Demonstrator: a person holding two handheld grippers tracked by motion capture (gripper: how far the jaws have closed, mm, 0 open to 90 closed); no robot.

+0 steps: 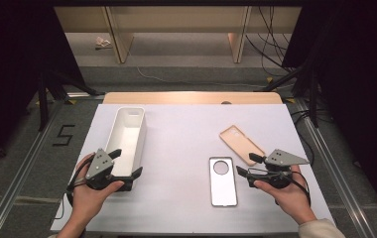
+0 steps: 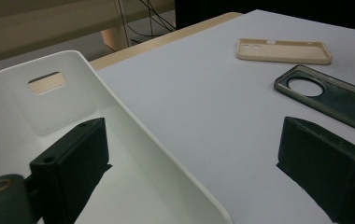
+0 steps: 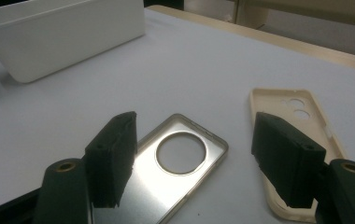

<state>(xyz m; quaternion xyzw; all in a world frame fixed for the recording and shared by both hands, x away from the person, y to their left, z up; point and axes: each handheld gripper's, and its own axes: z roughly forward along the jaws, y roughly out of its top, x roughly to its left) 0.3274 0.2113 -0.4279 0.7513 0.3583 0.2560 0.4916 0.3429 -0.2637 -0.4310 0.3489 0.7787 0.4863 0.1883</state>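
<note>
A long white bin (image 1: 127, 130) stands on the left of the white table (image 1: 186, 129). My left gripper (image 1: 126, 162) is open at the bin's near end. In the left gripper view one jaw is inside the bin (image 2: 63, 107) and the other over the table outside, so my left gripper (image 2: 194, 172) straddles the bin's right wall without pressing it. A silver-grey phone case (image 1: 223, 186) lies flat at centre right, and a tan phone case (image 1: 241, 144) lies beyond it. My right gripper (image 1: 247, 164) is open beside both, low over the silver case (image 3: 166, 182), with nothing gripped.
In the right gripper view the tan case (image 3: 301, 105) lies partly under the right-hand jaw, and the bin (image 3: 73, 32) stands far off. The table's wooden far edge (image 1: 191, 97) borders open floor with cables. Dark stands flank the table.
</note>
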